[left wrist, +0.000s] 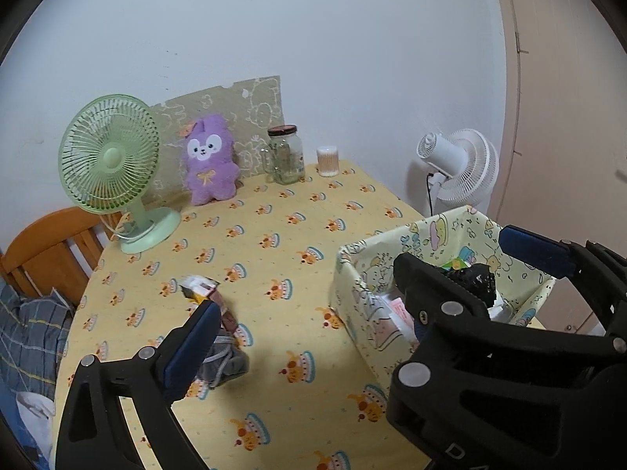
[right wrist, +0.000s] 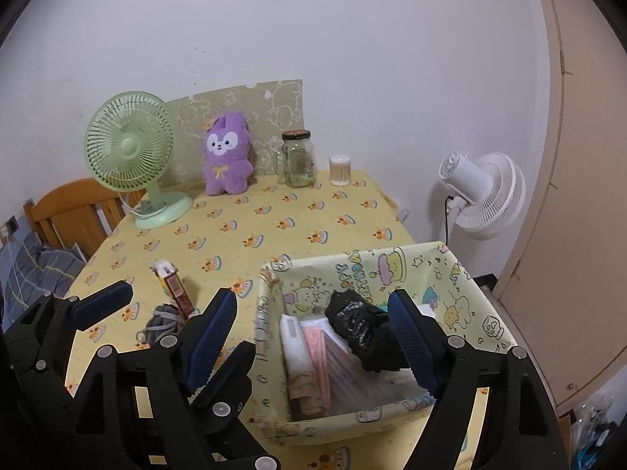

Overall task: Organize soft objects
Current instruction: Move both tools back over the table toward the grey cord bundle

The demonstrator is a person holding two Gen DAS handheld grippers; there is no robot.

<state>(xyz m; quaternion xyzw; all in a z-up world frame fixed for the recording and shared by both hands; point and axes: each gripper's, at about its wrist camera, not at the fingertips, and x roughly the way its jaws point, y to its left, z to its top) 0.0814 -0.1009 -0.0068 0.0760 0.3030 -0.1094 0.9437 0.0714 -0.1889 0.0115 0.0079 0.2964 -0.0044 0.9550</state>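
A yellow patterned storage box (right wrist: 462,274) sits on the table at the right and holds a black plastic bag (right wrist: 360,329), pink packets (right wrist: 317,356) and a white pack. My right gripper (right wrist: 313,337) is open above the box, its fingers either side of the contents. My left gripper (left wrist: 313,313) is open over the table left of the box (left wrist: 352,286); it also shows in the right wrist view (right wrist: 156,305). A grey rolled sock (left wrist: 223,360) and a small brown carton (left wrist: 203,290) lie by its left finger. A purple plush toy (left wrist: 209,160) stands at the back.
A green desk fan (left wrist: 113,164), a glass jar (left wrist: 286,154) and a cotton-swab tub (left wrist: 327,160) stand along the back of the yellow tablecloth (left wrist: 274,235). A white floor fan (right wrist: 486,196) stands right of the table, a wooden chair (right wrist: 74,215) at the left.
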